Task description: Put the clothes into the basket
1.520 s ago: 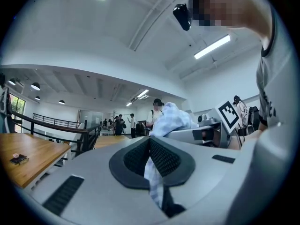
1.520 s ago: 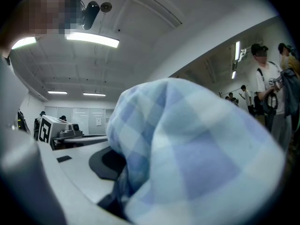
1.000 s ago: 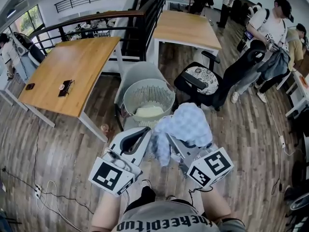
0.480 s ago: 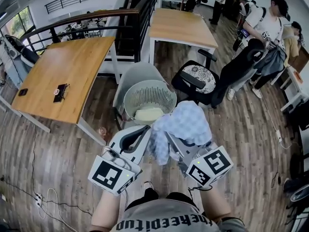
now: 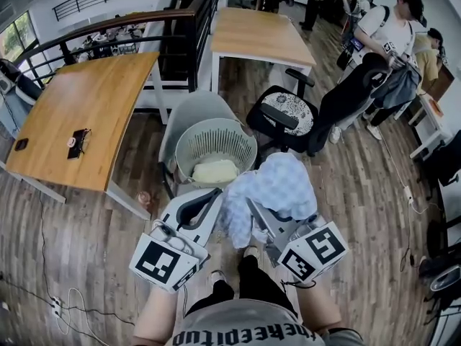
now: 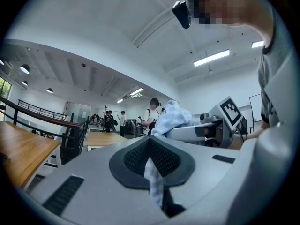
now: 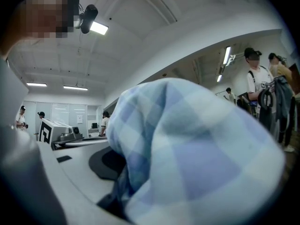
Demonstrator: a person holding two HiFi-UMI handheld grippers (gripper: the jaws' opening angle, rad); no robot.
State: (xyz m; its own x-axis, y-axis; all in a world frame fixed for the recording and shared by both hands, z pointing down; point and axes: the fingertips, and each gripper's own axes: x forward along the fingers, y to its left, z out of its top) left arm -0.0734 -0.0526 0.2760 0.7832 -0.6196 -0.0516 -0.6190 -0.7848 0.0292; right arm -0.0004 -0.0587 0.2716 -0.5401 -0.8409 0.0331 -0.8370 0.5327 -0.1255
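A pale grey slotted laundry basket (image 5: 189, 141) stands on the floor ahead, with a cream garment (image 5: 214, 171) lying in it. A light blue checked cloth (image 5: 279, 187) is bunched just in front of the basket's near rim, held between both grippers. My left gripper (image 5: 215, 199) is shut on a thin hanging strip of the checked cloth (image 6: 153, 177). My right gripper (image 5: 259, 218) is shut on the main bundle, which fills the right gripper view (image 7: 197, 158) and hides its jaws. Both grippers point level toward the basket.
A black office chair (image 5: 282, 117) stands right of the basket, and a grey chair (image 5: 189, 108) stands behind it. Wooden tables (image 5: 79, 117) are at left and at the back (image 5: 256, 34). People stand at the far right (image 5: 382, 49). Cables (image 5: 57, 301) lie on the floor at left.
Both grippers have carried the checked cloth forward toward the basket. The room has slid left in the head view, and the person's dark trouser leg now shows below the grippers.
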